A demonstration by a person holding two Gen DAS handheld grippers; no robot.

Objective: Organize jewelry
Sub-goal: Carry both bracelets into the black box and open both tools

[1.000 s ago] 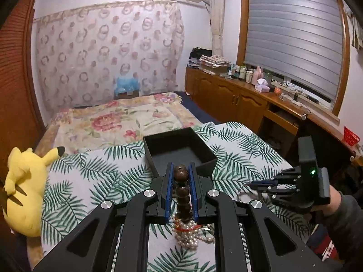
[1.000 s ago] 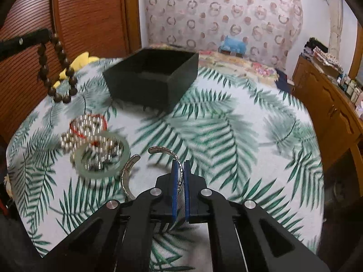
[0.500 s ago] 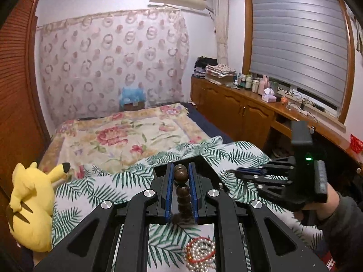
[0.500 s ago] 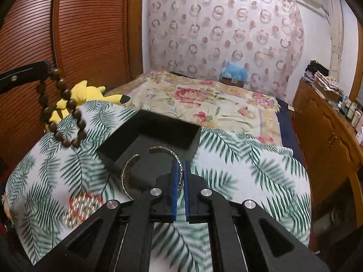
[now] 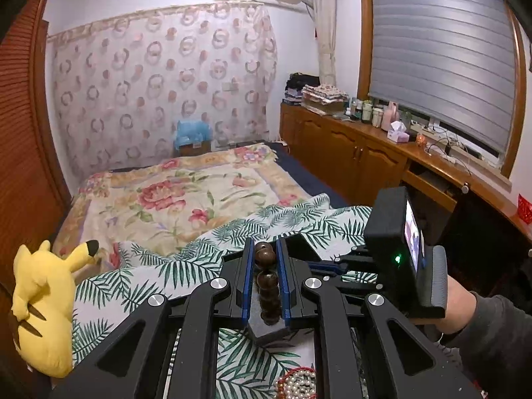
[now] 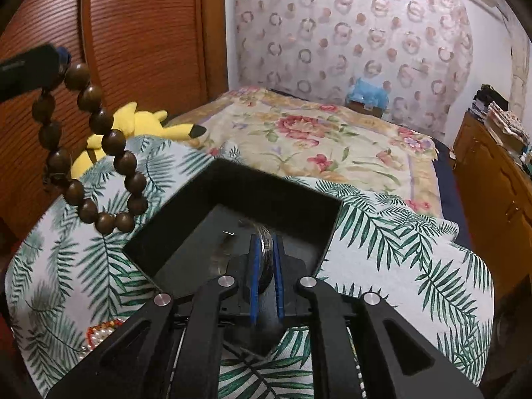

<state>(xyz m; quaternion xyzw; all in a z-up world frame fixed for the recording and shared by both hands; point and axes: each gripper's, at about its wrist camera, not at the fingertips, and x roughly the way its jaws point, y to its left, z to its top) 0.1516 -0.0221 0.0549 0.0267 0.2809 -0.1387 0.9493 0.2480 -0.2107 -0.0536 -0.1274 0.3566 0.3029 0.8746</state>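
My left gripper (image 5: 263,249) is shut on a brown wooden bead bracelet (image 5: 265,256). In the right wrist view that bracelet (image 6: 99,153) hangs as a loop from the left gripper (image 6: 50,63), above the left corner of the open black box (image 6: 232,186). My right gripper (image 6: 266,246) is over the inside of the box and its jaws are opening. A silver bangle (image 6: 266,242) sits blurred and edge-on between the blue pads, slipping down. In the left wrist view the right gripper (image 5: 316,263) reaches in from the right, and the box (image 5: 301,244) is mostly hidden.
A pearl and red-thread bracelet (image 5: 297,382) (image 6: 99,329) lies on the palm-leaf cloth (image 6: 399,232) near me. A yellow plush toy (image 5: 43,299) lies at the left edge. Beyond are a floral bed cover (image 5: 173,193), wooden cabinets (image 5: 349,156) and a slatted wardrobe (image 6: 133,33).
Both grippers moved forward from the jewelry pile to the box. The right one carried the bangle over the box, its jaws parted, and the bangle swung from flat to edge-on.
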